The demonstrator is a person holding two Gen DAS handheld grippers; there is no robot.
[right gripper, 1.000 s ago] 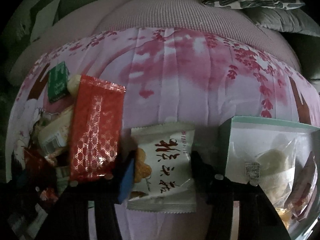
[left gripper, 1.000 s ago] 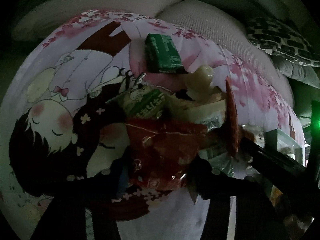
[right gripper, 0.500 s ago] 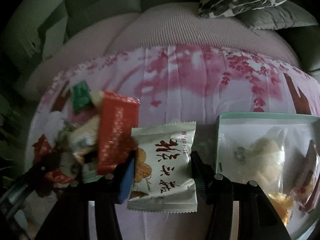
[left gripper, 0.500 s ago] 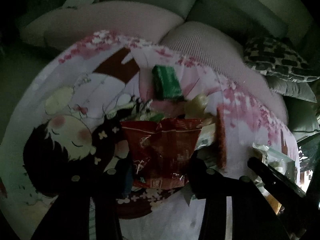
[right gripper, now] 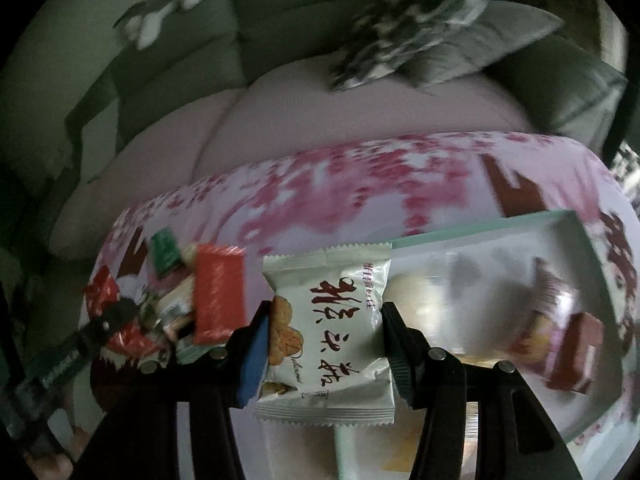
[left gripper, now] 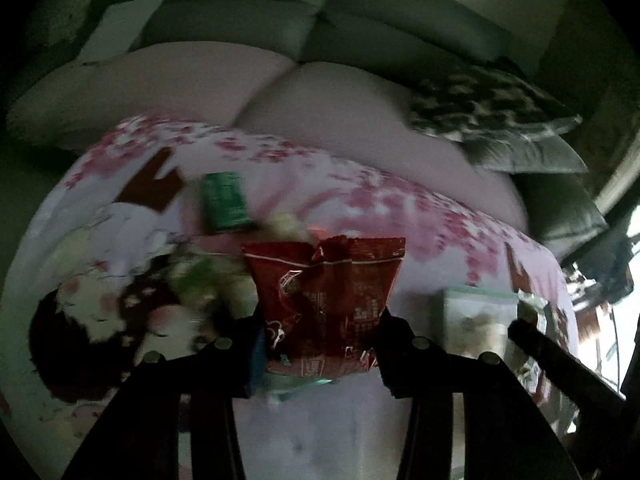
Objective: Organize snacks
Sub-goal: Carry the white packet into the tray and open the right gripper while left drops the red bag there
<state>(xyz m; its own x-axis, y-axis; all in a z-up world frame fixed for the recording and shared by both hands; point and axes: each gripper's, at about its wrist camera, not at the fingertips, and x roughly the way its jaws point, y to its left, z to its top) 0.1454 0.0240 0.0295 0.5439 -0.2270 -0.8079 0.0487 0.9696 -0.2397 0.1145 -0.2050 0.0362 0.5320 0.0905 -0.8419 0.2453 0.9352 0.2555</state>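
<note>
Snack pile point(right gripper: 176, 300) at left on the tabletop point(right gripper: 320, 200), open box point(right gripper: 560, 232) at right holding more snacks, sofa point(right gripper: 320, 112) with cushions behind.

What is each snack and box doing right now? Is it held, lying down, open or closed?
Left tongs: shut on a crinkly dark red snack bag, lifted.
Right tongs: shut on a white cracker packet, lifted.
Pale green open-top box: open, snacks inside.
Flat bright red packet: lying in the pile.
Small green packet: lying on the blossom-print cloth.
</note>
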